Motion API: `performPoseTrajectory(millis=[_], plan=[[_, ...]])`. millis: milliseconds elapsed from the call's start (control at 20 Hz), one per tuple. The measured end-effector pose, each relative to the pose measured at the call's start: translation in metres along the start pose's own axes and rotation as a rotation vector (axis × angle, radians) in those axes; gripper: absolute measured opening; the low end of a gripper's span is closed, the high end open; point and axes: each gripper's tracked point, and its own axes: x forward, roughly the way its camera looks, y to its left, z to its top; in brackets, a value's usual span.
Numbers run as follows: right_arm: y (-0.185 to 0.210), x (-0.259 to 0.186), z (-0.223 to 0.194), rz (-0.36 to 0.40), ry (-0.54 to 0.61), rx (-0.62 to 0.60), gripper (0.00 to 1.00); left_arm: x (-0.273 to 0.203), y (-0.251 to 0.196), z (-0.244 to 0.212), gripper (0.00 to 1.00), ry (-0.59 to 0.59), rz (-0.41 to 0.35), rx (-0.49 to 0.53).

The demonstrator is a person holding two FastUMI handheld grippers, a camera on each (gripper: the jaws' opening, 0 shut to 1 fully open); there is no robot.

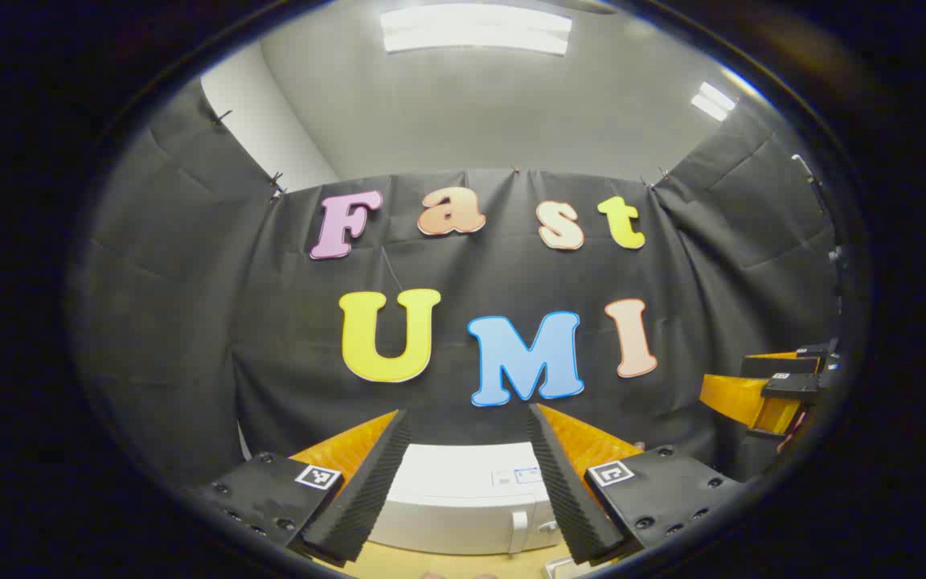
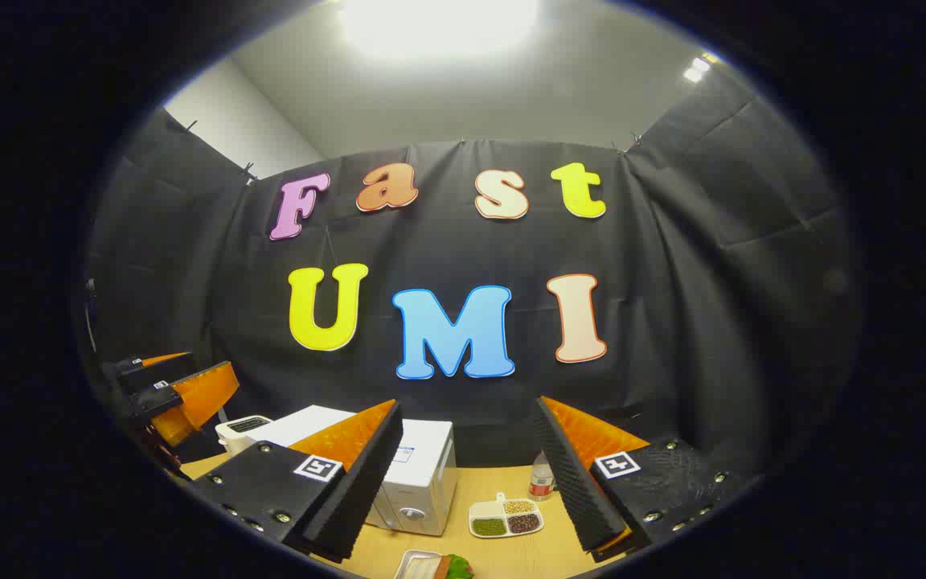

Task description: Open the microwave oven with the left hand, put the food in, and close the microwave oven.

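The white microwave oven (image 1: 463, 498) stands on the wooden table with its door closed, low in the left gripper view, between the fingers of my left gripper (image 1: 469, 482), which is held open well above and in front of it. In the right gripper view the microwave oven (image 2: 419, 474) sits left of centre. My right gripper (image 2: 467, 474) is open and holds nothing. The food (image 2: 439, 567), a sandwich with green leaf on a white tray, lies at the bottom edge of that view. The left gripper (image 2: 182, 394) shows far left there, and the right gripper (image 1: 776, 394) shows far right in the left gripper view.
A white divided dish (image 2: 506, 519) with grains and beans lies on the table right of the microwave. A small bottle with a red label (image 2: 542, 480) stands behind it. A white appliance (image 2: 242, 430) sits left of the microwave.
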Motion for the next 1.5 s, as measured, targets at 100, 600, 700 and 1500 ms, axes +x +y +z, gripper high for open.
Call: performPoseTrajectory(millis=[100, 600, 700, 1500], plan=[[-0.001, 0.005, -0.002, -0.028, 0.011, 0.002, 0.98, 0.003, -0.003, -0.002, 0.95, 0.013, -0.031, 0.002], [0.003, 0.001, -0.007, -0.097, 0.020, -0.011, 0.98, 0.014, 0.007, -0.026, 0.95, 0.050, -0.127, -0.063], [-0.003, -0.001, -0.012, -0.112, 0.028, -0.017, 0.94, 0.017, 0.005, -0.039, 0.99, 0.063, -0.134, -0.068], [-0.049, 0.011, -0.090, -0.146, 0.208, -0.045, 0.98, 0.060, -0.064, -0.302, 0.94, 0.494, -0.210, -0.065]])
